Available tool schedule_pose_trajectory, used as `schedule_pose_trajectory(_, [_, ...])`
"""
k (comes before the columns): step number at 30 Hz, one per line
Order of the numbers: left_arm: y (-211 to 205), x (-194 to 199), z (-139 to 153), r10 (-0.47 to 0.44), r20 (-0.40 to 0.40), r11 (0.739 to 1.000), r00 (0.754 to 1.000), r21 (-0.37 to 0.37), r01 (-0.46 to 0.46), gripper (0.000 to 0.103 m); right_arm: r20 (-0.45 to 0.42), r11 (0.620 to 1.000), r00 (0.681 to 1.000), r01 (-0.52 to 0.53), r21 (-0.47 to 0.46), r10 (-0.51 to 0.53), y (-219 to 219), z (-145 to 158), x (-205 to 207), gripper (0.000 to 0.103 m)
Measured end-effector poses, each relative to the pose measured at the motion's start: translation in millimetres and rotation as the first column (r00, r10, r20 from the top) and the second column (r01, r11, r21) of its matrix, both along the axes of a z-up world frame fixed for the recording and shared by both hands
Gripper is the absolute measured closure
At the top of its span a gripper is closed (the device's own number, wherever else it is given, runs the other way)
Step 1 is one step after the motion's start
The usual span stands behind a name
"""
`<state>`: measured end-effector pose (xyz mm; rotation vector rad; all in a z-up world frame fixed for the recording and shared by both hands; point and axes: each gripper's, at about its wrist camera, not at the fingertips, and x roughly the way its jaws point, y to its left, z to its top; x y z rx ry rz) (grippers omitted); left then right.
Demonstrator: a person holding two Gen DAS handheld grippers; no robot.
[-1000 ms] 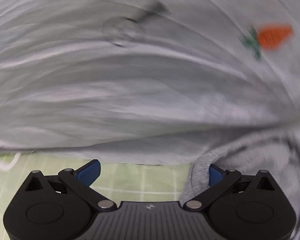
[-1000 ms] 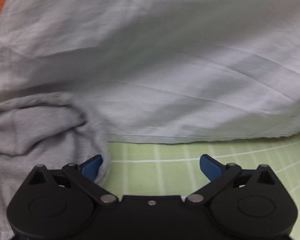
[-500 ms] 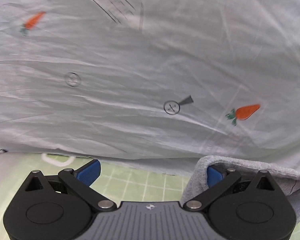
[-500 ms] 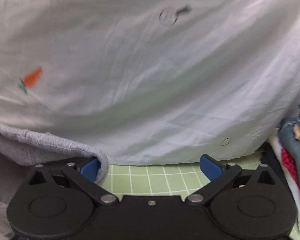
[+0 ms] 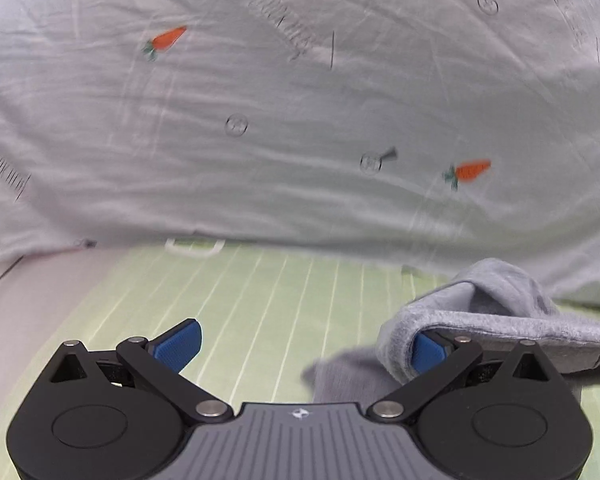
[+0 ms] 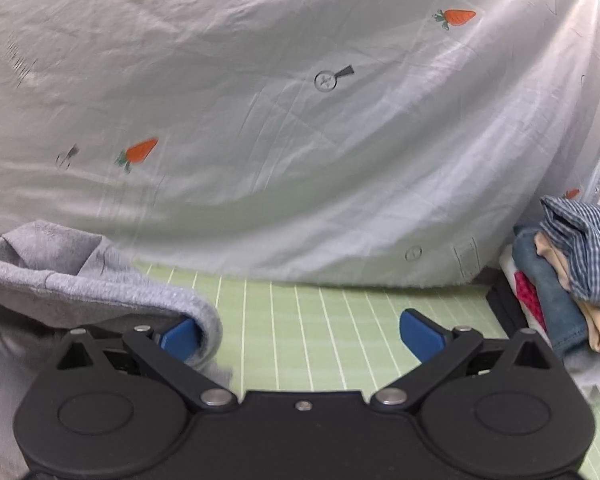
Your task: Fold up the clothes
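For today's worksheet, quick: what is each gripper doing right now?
Left gripper: open, grey garment draped over its right finger.
Right gripper: open, same garment draped over its left finger.

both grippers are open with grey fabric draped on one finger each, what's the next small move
Probably close both on the grey garment. It only hangs over one finger of the left gripper and one of the right gripper, jaws wide, above the green mat.

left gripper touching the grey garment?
Touching. In the left wrist view the grey garment drapes over one blue finger pad of the left gripper, hooked on it; the jaws stand wide open, not pinching.
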<state>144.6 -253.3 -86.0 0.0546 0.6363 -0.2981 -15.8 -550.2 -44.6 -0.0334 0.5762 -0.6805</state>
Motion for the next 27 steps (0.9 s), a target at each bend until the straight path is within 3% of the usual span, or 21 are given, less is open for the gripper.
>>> schedule_pose_trajectory(7, [11, -18, -48, 0.029, -0.200, 0.995, 0.979, 0.103, -0.008, 0.000, -0.126, 0.999, 0.992, -0.018, 0.042, 0.023, 16, -39, -21, 0.000])
schedule_pose_trajectory(10, [9, -20, -61, 0.030, -0.241, 0.991, 0.970, 0.136, 0.003, 0.000, -0.192, 0.996, 0.981, -0.019, 0.083, 0.034, 20, -59, -25, 0.000])
schedule_pose_trajectory(14, [10, -21, -60, 0.025, -0.259, 0.993, 0.965, 0.119, 0.007, 0.000, -0.244, 0.990, 0.968, -0.032, 0.134, 0.065, 24, -73, -29, 0.000])
schedule_pose_trajectory(19, [5, -32, -49, -0.093, -0.248, 0.989, 0.964, 0.093, 0.119, 0.000, -0.177, 0.980, 0.974, -0.111, 0.163, 0.140, 35, -62, -39, 0.000])
schedule_pose_trajectory(23, [7, -43, -34, -0.242, -0.239, 0.969, 0.940, -0.011, 0.247, 0.000, -0.111, 0.973, 0.979, -0.151, 0.172, 0.172, 40, -49, -38, 0.000])
schedule_pose_trajectory(27, [12, -40, -32, -0.172, -0.212, 0.985, 0.962, -0.053, 0.164, 0.000, -0.094, 0.974, 0.982, -0.144, 0.177, 0.162, 37, -46, -33, 0.000])
